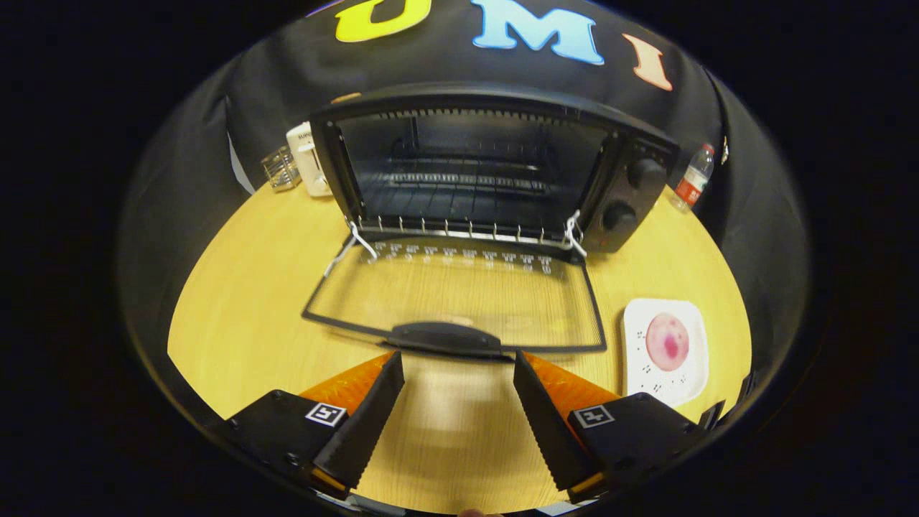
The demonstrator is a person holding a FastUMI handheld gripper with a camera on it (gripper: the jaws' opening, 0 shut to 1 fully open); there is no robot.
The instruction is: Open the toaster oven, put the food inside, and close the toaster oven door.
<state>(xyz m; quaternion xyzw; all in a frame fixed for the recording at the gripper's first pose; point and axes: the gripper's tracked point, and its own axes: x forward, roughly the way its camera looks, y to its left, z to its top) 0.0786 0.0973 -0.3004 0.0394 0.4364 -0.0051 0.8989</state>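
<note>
Gripper [458, 366]: spread wide, nothing between the fingers; tips just short of the door handle, bare tabletop showing in the gap
Toaster oven [495, 165]: at the back of the table, against the booth wall; cavity exposed, wire rack [459, 183] inside, two knobs [632, 194] stacked on the right-hand panel
Door [459, 294]: swung fully down, glass lying flat just above the tabletop; front edge nearest the fingers
Door handle [445, 336]: centred on that front edge, just ahead of the fingertips
Food [667, 341]: round, pinkish, with a darker patch; on the plate, right of the door, beyond the right finger
Plate [646, 373]: white, squarish, near the right edge of the table, apart from the door's right corner
Table [244, 323]: pale wood, rounded front edge; broad bare stretch left of the door, narrower strip on the right between door and plate
Back left corner: white appliance [310, 159] and small wire holder [280, 169] beside the oven
Back right corner: plastic bottle [695, 179] beside the oven
</note>
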